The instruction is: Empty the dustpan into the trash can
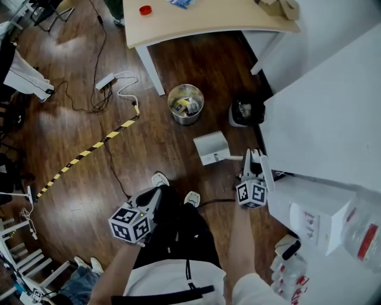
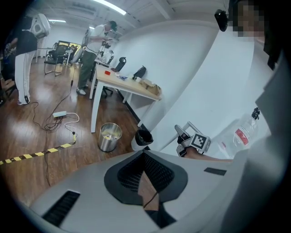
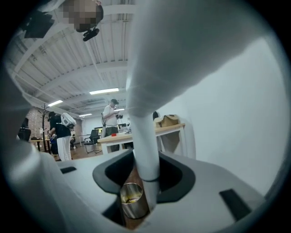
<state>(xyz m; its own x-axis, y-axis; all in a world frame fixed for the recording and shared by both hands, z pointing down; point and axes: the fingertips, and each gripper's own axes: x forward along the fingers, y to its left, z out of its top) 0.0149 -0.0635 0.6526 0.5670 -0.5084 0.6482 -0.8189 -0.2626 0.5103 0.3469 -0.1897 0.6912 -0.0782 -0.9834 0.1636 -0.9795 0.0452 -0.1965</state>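
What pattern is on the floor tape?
Floor tape is yellow-and-black striped; best in head view.

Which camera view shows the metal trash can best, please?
The head view: the trash can is seen whole from above, with litter inside. The left gripper view shows it small, from the side. The right gripper view shows only part of it between the jaws, beside the dustpan handle.

A wooden table [image 1: 208, 21] bears a red object [image 1: 145, 9] — striped tape [image 1: 89, 151] crosses the floor [image 1: 71, 107].
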